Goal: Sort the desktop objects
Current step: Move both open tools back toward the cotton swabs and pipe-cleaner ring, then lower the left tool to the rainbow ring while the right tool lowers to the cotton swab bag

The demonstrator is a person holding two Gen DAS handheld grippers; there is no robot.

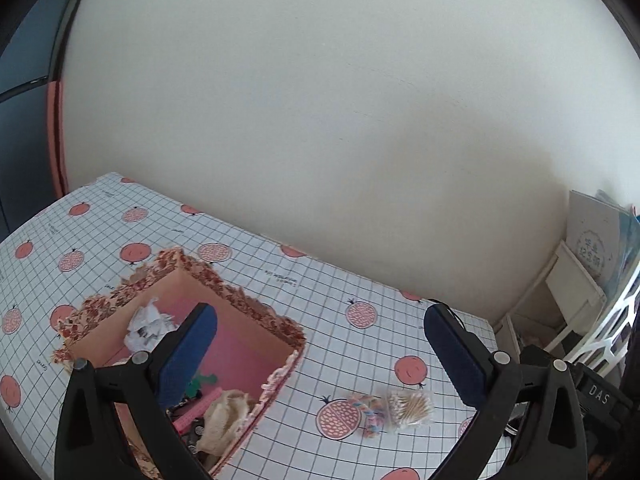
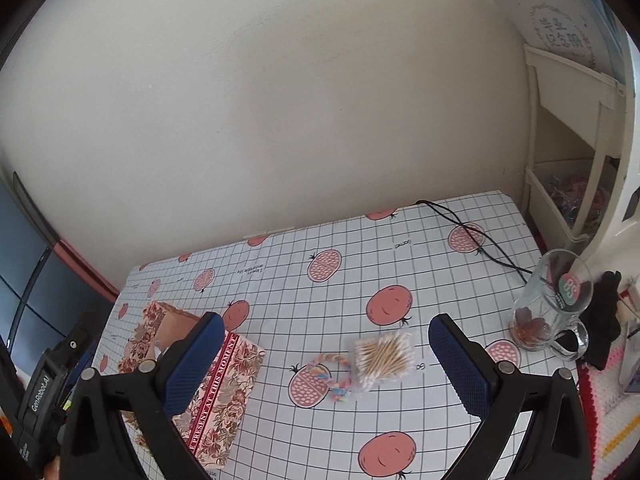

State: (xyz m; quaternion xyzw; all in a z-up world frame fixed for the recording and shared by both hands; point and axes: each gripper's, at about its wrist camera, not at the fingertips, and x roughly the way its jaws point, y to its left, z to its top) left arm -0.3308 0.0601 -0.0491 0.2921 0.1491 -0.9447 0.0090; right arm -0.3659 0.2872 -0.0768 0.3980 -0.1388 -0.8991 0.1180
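A floral-patterned box (image 1: 256, 308) with a pink inside holds crumpled white paper (image 1: 148, 326), a beige cloth (image 1: 224, 420) and small dark items. My left gripper (image 1: 320, 340) hangs open above its right part, nothing between the fingers. On the checked tablecloth lie a clear bag of cotton swabs (image 1: 408, 404) and a pastel twisted hair tie (image 1: 366, 412), touching each other. In the right wrist view my right gripper (image 2: 326, 344) is open just above and before the cotton swabs (image 2: 384, 354) and hair tie (image 2: 332, 376); the box (image 2: 224, 392) sits at the left.
A glass mug (image 2: 552, 304) with something reddish at its bottom stands at the right, beside a black object (image 2: 604, 316). A black cable (image 2: 476, 236) runs across the back right of the table. A white shelf unit (image 2: 568, 128) stands against the wall.
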